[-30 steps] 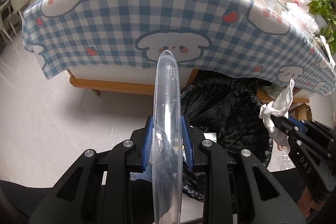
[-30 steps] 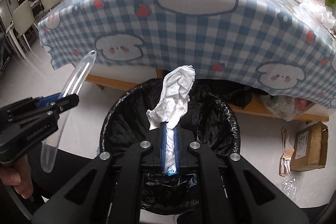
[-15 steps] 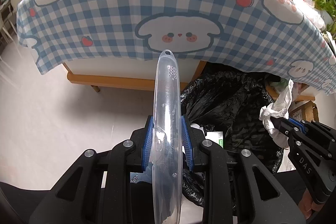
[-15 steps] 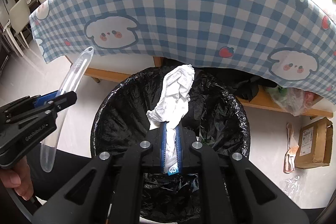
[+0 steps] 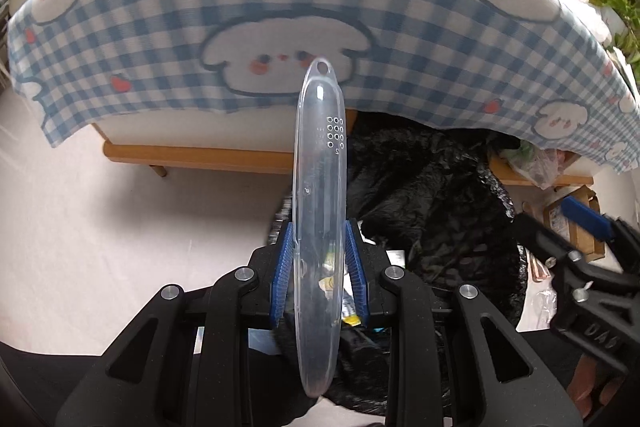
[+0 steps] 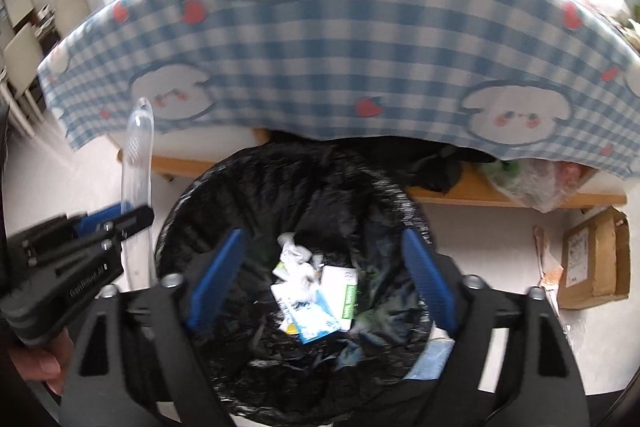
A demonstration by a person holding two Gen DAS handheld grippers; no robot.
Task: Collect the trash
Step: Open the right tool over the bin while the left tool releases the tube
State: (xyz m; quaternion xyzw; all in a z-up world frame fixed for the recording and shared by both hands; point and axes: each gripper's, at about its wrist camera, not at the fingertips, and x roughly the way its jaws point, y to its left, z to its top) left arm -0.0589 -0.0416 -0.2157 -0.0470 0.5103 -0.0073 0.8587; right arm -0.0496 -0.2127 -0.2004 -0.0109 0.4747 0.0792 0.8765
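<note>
L fingers (image 5: 285, 259) pinch the long clear plastic lid (image 5: 319, 227), long axis fwd, just left of black-lined round bin (image 6: 288, 187); R gripper (image 6: 320, 275) opening, empty, over bin w/ white crumpled tissue (image 6: 296, 259) inside.

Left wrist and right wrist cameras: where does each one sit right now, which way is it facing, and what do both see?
Left wrist: on the left gripper, looking down along its fingers at the clear plastic lid clamped between them, the tablecloth behind; the right gripper shows at the right edge.
Right wrist: on the right gripper, jaws opening with nothing between them, looking down into the black-lined trash bin at the crumpled tissue; the left gripper and a hand show at left.
Shared: bin, tablecloth, lid, cardboard box.
</note>
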